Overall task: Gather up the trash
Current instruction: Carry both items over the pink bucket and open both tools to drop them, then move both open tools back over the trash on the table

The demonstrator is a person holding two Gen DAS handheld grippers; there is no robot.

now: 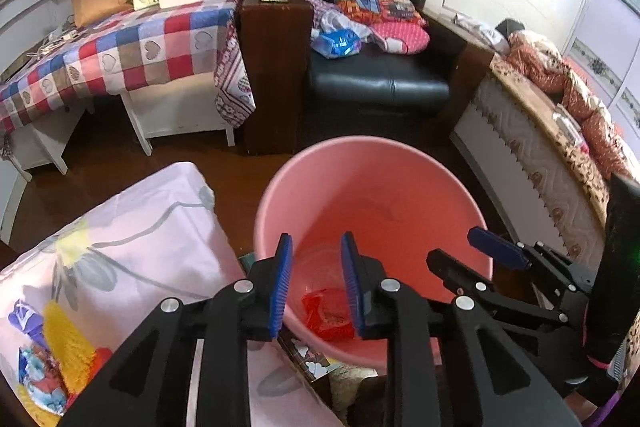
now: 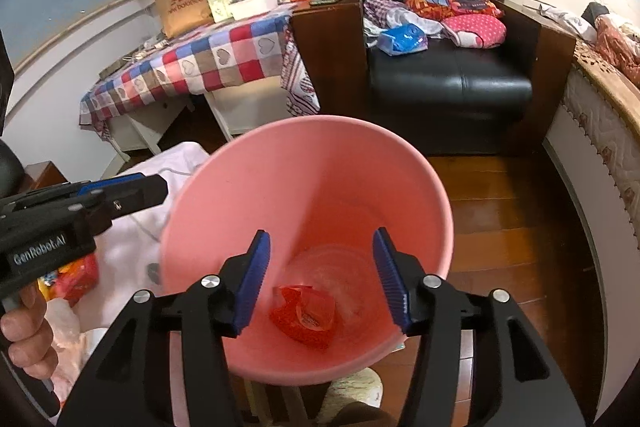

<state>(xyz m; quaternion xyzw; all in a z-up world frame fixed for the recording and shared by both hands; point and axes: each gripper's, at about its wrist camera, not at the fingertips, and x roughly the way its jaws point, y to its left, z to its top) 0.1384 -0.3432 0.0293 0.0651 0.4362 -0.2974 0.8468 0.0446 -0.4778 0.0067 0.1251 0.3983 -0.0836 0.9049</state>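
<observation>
Hovering over the round pink plastic bin (image 2: 304,211), both tongs spread and empty: right gripper (image 2: 320,283), left gripper (image 1: 316,283); crumpled red plastic wrapper (image 2: 304,315) lies on the bin floor at 6 o'clock; risk, as I judge it: remaining litter at 9 o'clock on the floral cloth (image 1: 132,227) overlooked, or the rim knocked.

The bin (image 2: 308,187) stands with its mouth wide and unblocked; only a red wrapper (image 2: 306,315) lies at the bottom, leaving the walls and most of the floor of it bare. Both grippers hang over its near rim with jaws apart, the left gripper (image 1: 316,287) and the right gripper (image 2: 320,287) close beside each other. A cloth-covered surface (image 1: 132,239) crowds the bin's left side. To its right, wooden floor (image 2: 500,227) lies bare up to the bed (image 2: 592,155).
</observation>
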